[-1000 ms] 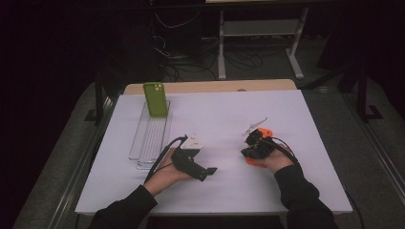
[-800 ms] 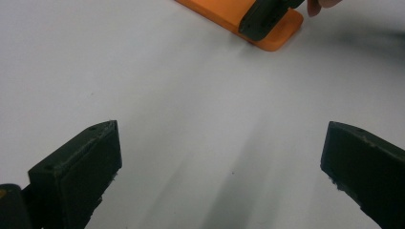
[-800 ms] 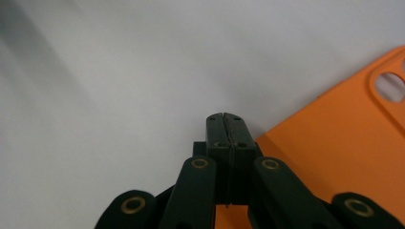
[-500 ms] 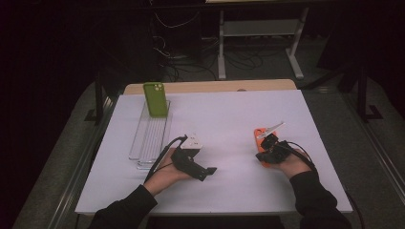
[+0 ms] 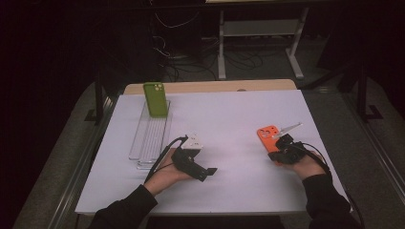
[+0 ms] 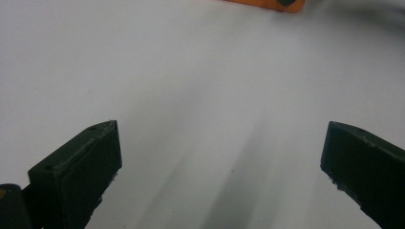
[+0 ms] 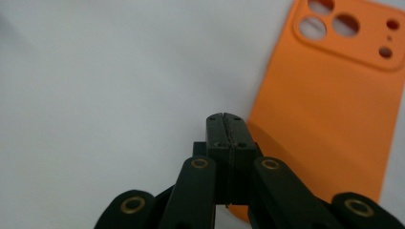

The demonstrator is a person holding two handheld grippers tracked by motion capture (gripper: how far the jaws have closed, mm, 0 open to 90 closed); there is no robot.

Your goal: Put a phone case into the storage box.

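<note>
- Orange case (image 5: pixel 267 138) flat on the white table (image 5: pixel 239 114), camera cutouts facing up, at the right side, well apart from the rack.
- Right gripper (image 7: pixel 224 125) just beside the case's left edge, jaws pressed fully together with nothing between; likely set low to nudge or lever the case rather than pinch it.
- Left gripper (image 5: pixel 200 171) resting near mid-table, jaws spread wide over bare surface, aimed toward the case; probably waiting to receive it.
- Green case (image 5: pixel 155 99) upright at the far end of the clear rack (image 5: pixel 150 138), hinting at where the orange one belongs.
</note>
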